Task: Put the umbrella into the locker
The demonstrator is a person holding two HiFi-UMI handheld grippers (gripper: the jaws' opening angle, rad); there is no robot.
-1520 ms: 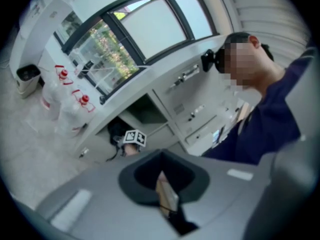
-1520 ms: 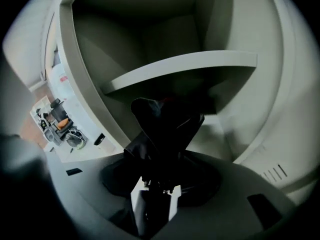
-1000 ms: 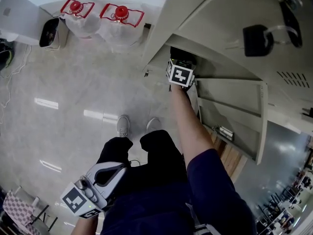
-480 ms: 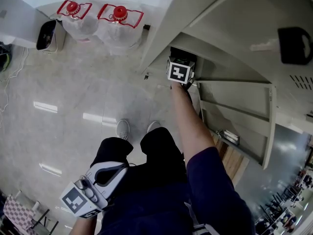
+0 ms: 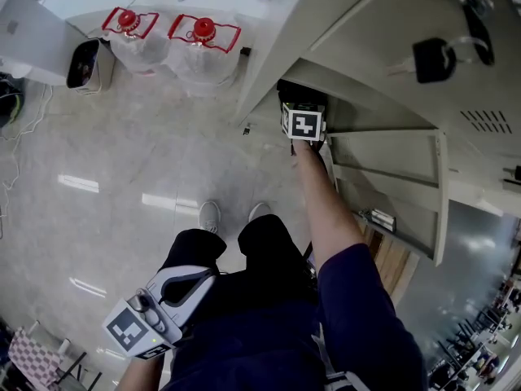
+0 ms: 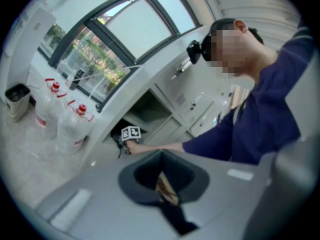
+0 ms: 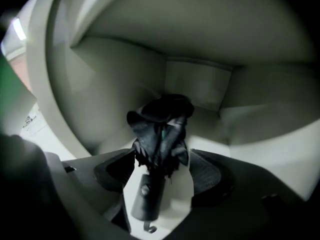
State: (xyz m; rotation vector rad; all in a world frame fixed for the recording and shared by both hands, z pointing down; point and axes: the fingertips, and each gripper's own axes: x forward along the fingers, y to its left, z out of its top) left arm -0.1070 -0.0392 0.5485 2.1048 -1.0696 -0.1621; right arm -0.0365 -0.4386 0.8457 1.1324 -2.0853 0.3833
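The umbrella (image 7: 160,126) is small, black and folded, with its fabric bunched loosely. Its stubby dark handle (image 7: 148,194) points out toward me and ends in a small wire loop. It lies on the pale floor of an open locker (image 7: 195,86) compartment, roughly midway between the side walls. The locker is plain light grey metal, and its door (image 5: 391,187) is swung wide open. The umbrella sits between the opening jaws of my right gripper (image 7: 162,170), with a gap on each side.

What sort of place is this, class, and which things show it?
Probably a locker area in a workplace or public building: a bank of grey metal lockers, a key with a tag in one door, and large water jugs on the polished floor.
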